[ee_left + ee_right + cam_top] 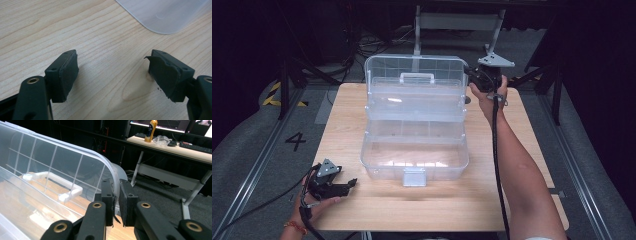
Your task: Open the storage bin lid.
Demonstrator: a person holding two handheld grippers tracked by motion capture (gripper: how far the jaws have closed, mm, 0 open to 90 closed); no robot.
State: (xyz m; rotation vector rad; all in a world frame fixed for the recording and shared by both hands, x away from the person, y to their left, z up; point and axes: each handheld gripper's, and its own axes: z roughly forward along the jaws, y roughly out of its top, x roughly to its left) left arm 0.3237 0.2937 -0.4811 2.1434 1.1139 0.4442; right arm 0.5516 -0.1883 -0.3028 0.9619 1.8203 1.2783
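Clear plastic box (414,135) standing open mid-counter (347,210), lid (62,165) raised just ahead of the right hand-held gripper (117,202), jaws clamped on that lid's thin corner rim. Left hand-held gripper (112,75) resting idle, jaws apart with nothing between, box corner just beyond it. Light, stiff, slick and likely springy on its hinge — best held by rim or white handle (417,77). Bare counter either side; back edge close behind the lid.
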